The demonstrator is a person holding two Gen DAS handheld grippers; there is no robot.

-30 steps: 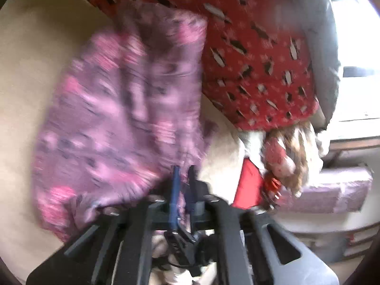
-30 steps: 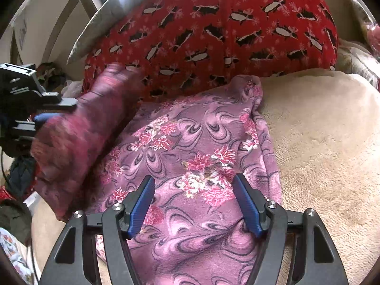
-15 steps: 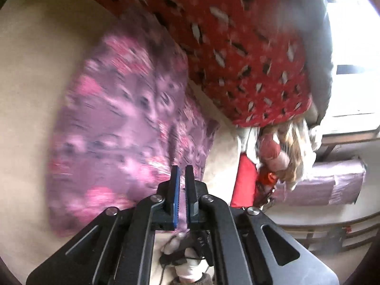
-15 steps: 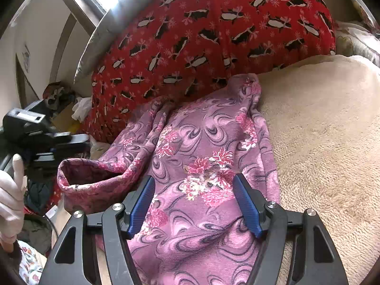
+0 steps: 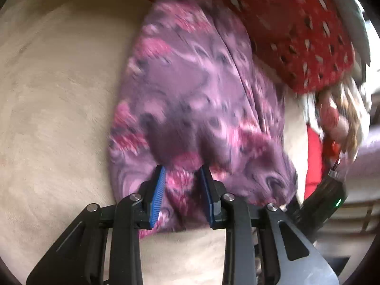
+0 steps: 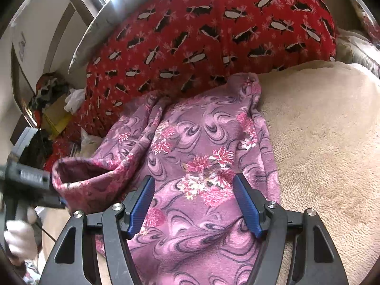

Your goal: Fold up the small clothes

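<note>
- The blanket, beige and fleecy, is your work surface; a red pillow with a black-and-white print lies along its far edge.
- The garment, purple with pink flowers, lies on the blanket with its far end touching the pillow. It looks like small trousers, though I can't be sure.
- Its long axis runs from just under your right gripper away toward the pillow, leaning slightly right in the right wrist view. The narrow end points at the pillow; the wider end is nearest you.
- Progress, as I judge it: one lengthwise fold is being laid. The left part is doubled over the middle, but its open cuff stands up in a loose loop instead of lying flat.
- What's left: flatten that flap, square the edges, then fold end to end. Call it early to halfway.
- Your left gripper sits at the near edge of the garment; its jaws are opening, cloth lies between the blue pads, and they no longer seem to press it.
- Your right gripper hovers over the middle of the garment with jaws spread wide, gripping nothing.
- Your left hand, in a white glove, shows at the left edge of the right wrist view.
</note>
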